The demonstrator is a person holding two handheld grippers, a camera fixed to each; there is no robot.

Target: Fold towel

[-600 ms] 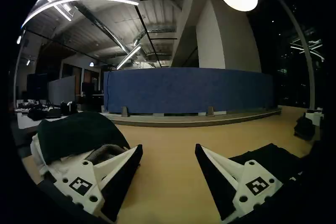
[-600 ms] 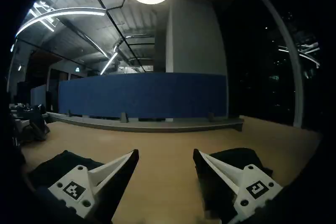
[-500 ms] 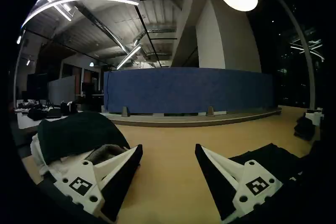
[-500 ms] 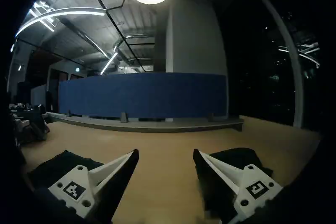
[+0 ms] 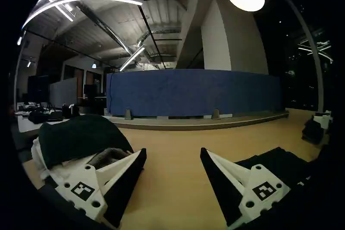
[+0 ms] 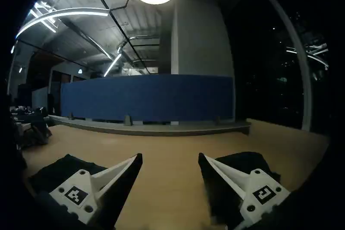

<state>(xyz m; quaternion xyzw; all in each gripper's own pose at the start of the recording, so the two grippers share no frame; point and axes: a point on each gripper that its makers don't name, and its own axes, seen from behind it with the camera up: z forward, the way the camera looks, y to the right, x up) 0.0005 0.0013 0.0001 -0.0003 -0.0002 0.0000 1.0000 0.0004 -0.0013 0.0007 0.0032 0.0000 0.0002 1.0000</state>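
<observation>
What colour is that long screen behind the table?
The screen is blue, clearest in the left gripper view.

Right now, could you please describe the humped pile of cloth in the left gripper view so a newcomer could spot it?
Find the long blue partition behind the wooden table, then follow the table's left edge toward the camera. The pile sits there: a dark green towel humped over white and grey layers, unlike the flat black cloth on the right.
</observation>
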